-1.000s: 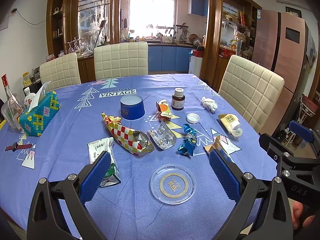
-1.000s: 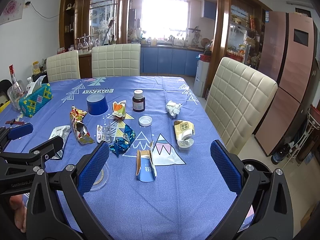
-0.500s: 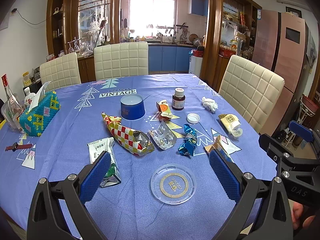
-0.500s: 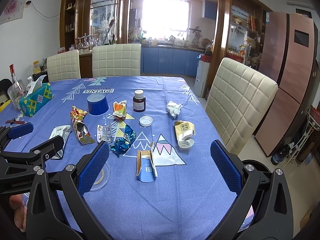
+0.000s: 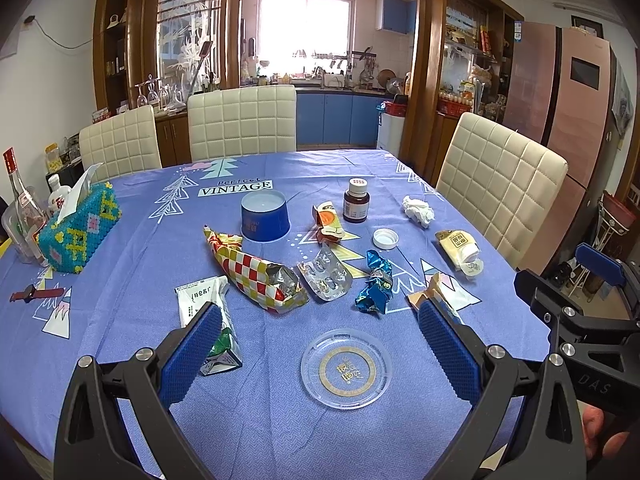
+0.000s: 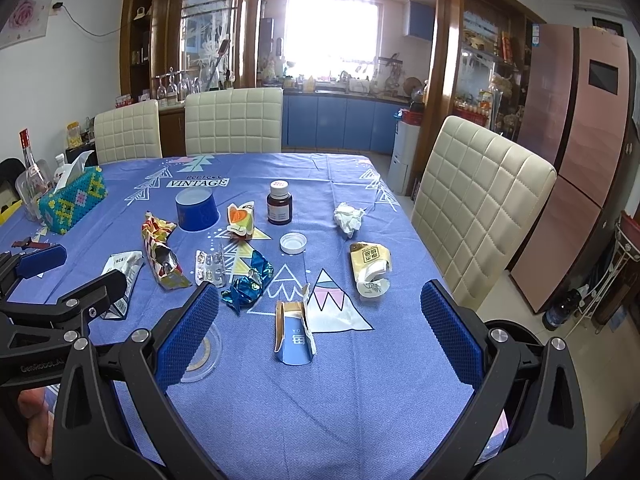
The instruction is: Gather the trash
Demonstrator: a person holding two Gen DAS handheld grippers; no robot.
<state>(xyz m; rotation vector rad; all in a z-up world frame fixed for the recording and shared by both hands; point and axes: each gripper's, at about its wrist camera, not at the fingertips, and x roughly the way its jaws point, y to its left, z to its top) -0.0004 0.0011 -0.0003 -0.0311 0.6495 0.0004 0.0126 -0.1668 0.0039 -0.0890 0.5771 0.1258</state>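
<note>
Bright daylight from blown-out window [image 5: 304, 28]; sharp focus, soft shadows, strong fisheye bending, dark corners.

Looking into a home dining room: cream quilted chairs [image 5: 242, 120] ringing a blue-clothed table [image 5: 280, 400], blue kitchen cabinets [image 5: 340, 120] at upper centre, pink fridge [image 5: 576, 120] standing right.

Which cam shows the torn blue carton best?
Right wrist: the torn blue carton lies whole and unobstructed between the open fingers. In the left wrist view, its own right finger hides most of the carton.
</note>
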